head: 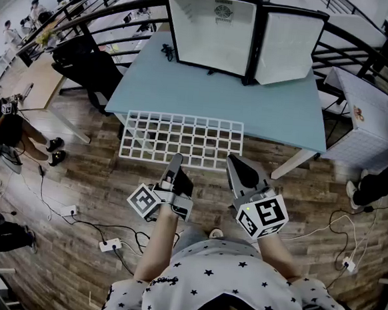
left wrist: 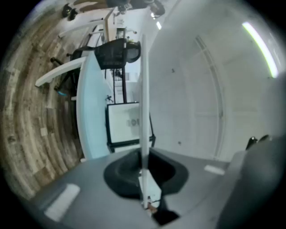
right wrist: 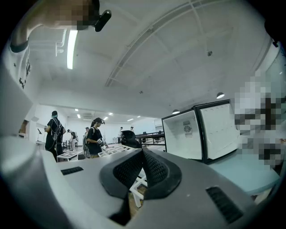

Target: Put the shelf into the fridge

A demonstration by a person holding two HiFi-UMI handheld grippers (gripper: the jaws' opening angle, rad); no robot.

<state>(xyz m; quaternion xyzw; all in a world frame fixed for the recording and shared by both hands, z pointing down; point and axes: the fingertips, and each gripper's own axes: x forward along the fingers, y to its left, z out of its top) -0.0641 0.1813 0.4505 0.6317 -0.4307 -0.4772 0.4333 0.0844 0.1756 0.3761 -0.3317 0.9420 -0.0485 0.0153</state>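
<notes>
The step I judge I'm in is carrying the shelf forward, and the way to do it well is set by the fridge (head: 214, 32). It stands open on the table (head: 217, 113) at 12 o'clock, its door swung out toward 1 o'clock and its white cavity bare. I'd keep the shelf (head: 182, 140) flat and square to that opening, lift it clear of the table's near edge, and feed its far edge in level so both sides meet the wall ledges together. A tilt or a skew would likely jam a corner. The shelf lies flat between me and the table, its far edge over the table's near edge; I can't tell whether it rests there. Both arms are tucked close to my body and reach toward 12 o'clock, side by side. The left gripper (head: 175, 157) is at the shelf's near edge around 11 o'clock, rolled onto its side. The right gripper (head: 232, 159) is at the near right corner around 1 o'clock, held upright. The left jaws are narrow and clamped on the shelf, which runs edge-on between them. The right pads (right wrist: 154, 172) are closed fully together, with shelf wires showing just beneath them. Whether they pinch a wire I can't tell, so I'd confirm that hold first.
</notes>
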